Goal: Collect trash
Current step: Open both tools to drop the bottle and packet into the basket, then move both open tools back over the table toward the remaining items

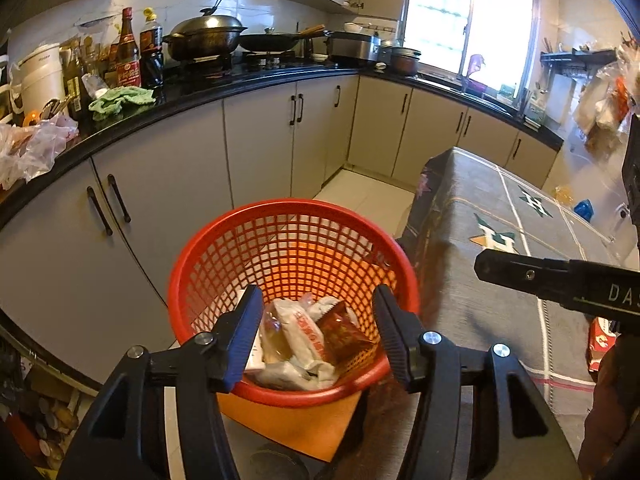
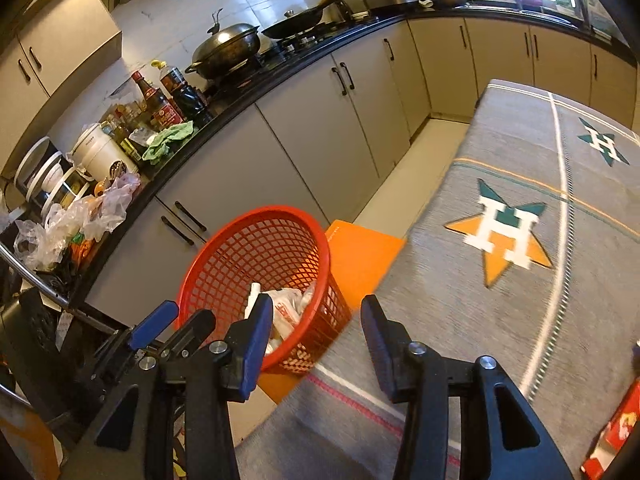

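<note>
Down in the lower middle of the left wrist view sits the red basket (image 1: 294, 264), wrappers (image 1: 310, 340) heaped in its bottom, parked on an orange board (image 2: 360, 258) just beside the cloth-covered table (image 2: 520, 152), I'd guess so rubbish from the tabletop drops straight in. Over it hangs the left gripper (image 1: 316, 336), jaws parted and holding nothing, the wrappers lying loose below. Near it the right gripper (image 2: 316, 344) is likewise parted and empty, over the table's edge. A red carton (image 2: 616, 432) waits at lower right.
</note>
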Available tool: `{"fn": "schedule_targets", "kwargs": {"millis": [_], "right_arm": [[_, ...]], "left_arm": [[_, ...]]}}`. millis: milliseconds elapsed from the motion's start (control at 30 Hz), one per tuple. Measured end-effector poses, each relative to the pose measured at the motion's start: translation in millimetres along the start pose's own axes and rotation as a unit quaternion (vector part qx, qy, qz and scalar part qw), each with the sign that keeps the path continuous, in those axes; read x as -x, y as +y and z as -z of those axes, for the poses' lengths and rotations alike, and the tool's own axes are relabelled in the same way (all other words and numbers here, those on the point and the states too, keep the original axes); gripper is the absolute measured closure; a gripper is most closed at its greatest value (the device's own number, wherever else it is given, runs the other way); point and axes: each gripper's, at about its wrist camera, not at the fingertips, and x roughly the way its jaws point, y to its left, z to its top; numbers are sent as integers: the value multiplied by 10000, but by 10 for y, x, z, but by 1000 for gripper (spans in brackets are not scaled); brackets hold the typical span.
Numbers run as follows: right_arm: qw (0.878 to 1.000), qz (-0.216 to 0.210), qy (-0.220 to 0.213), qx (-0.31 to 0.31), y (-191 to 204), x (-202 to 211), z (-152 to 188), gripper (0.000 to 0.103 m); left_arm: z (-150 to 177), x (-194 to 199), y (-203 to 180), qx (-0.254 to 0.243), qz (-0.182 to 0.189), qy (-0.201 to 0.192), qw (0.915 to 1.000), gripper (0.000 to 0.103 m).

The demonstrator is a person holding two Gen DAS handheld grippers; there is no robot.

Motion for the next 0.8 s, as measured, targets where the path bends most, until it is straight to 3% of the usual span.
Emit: {"fn": "schedule_targets", "kwargs": {"millis": [500,800], "right_arm": [[9982,192,-389,-402,-605,732,346,53],[9898,648,-802,-978,-1379,1422,623,52]], "left_arm": [[103,205,-806,-659,367,-33,9971,44],[231,254,-1591,-1326,713,106,9885,38]]}}
